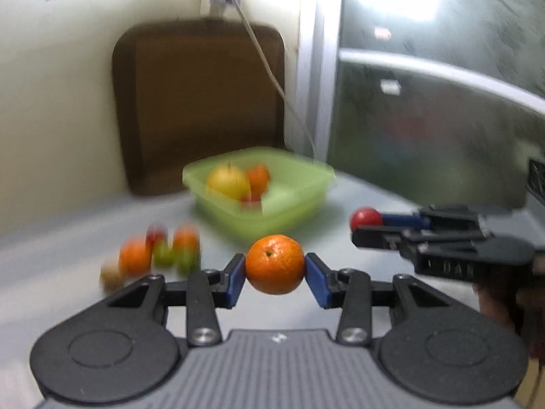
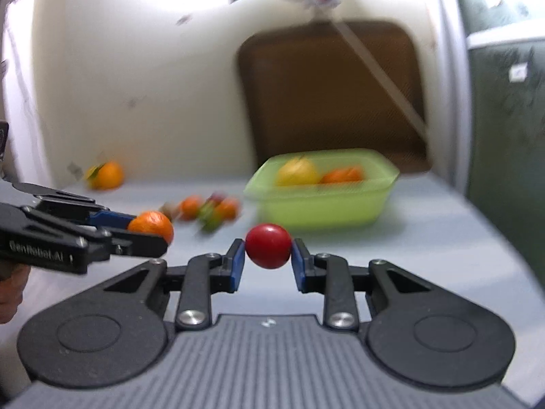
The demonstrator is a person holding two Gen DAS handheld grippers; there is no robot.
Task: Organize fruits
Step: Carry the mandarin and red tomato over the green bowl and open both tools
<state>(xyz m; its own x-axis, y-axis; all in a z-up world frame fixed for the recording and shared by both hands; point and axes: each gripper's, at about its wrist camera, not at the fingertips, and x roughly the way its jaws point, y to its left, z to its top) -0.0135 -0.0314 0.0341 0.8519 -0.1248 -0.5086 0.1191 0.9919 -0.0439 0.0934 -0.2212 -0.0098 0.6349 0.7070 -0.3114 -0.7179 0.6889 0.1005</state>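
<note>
My left gripper (image 1: 275, 267) is shut on an orange mandarin (image 1: 274, 264), held above the table in front of the green plastic tub (image 1: 306, 201). It also shows in the right wrist view (image 2: 150, 228) at the left. My right gripper (image 2: 268, 255) is shut on a small red fruit (image 2: 268, 246), also held off the table short of the tub (image 2: 340, 211). In the left wrist view the right gripper (image 1: 364, 223) holds the red fruit (image 1: 366, 218) at the right. The tub holds a yellow fruit (image 1: 227, 181), an orange one (image 1: 258, 178) and more.
A blurred cluster of orange, green and red fruits (image 1: 160, 252) lies on the grey table left of the tub. One orange with a leaf (image 2: 105, 174) sits alone near the back wall. A brown board (image 1: 201, 102) leans behind the tub. A window frame (image 1: 316, 68) is at right.
</note>
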